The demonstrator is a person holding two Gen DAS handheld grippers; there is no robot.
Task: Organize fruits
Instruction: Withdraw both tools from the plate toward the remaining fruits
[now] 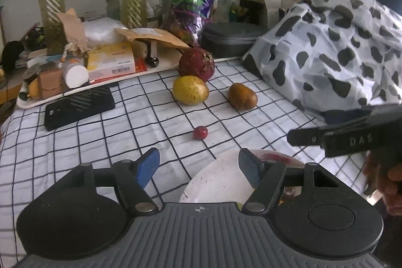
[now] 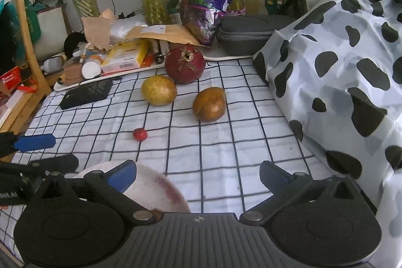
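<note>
One pomegranate [image 2: 185,64], two pears [image 2: 158,90] [image 2: 209,104], one cherry [image 2: 140,134], one plate [image 2: 160,192].

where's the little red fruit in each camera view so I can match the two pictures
Left wrist: the small red fruit lies at centre frame on the checked cloth, ahead of the open left gripper.
Right wrist: it lies left of centre, beyond the white plate.
Shared landmark: the pomegranate at the cloth's far edge.

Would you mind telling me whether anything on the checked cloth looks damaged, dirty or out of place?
Two things stand out. The white plate near the front edge carries a reddish smear across its surface, so it looks used. The pomegranate at the back has a ragged, dried-out crown. The yellow fruit, brown fruit and small red fruit look whole.
</note>
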